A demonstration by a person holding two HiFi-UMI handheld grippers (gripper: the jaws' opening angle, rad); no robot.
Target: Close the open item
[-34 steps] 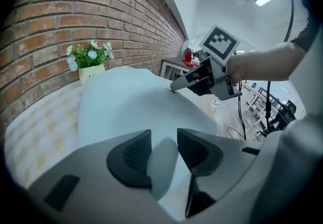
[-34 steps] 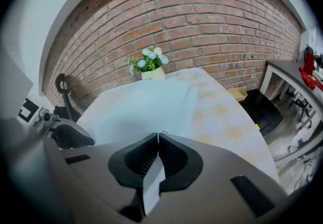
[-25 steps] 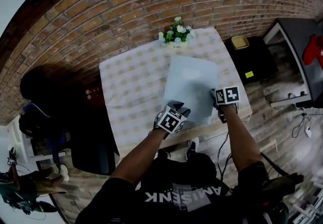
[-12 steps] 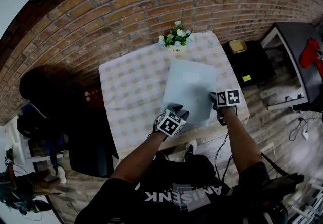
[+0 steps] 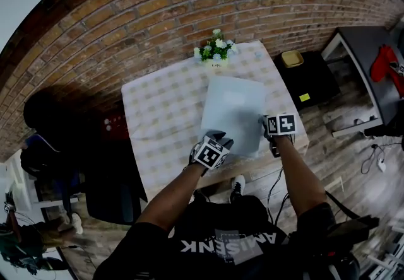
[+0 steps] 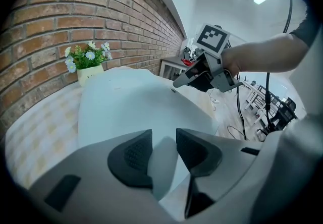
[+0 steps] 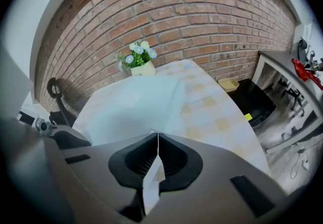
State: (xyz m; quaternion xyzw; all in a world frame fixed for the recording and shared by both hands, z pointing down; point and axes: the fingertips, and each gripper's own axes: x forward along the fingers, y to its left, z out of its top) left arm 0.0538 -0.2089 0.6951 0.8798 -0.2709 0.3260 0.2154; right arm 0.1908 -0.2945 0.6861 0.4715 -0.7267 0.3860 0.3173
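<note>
Right gripper (image 7: 157,140) pinches the folder (image 7: 132,103) edge tight between its fingers, likely to steer it shut. Left gripper (image 6: 164,143) stays spread, the near corner loose between its fingers, probably steadying.

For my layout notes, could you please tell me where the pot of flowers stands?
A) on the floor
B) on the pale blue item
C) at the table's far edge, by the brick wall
C: the pot of flowers stands on the table at its far edge, next to the brick wall, beyond the pale blue item.
</note>
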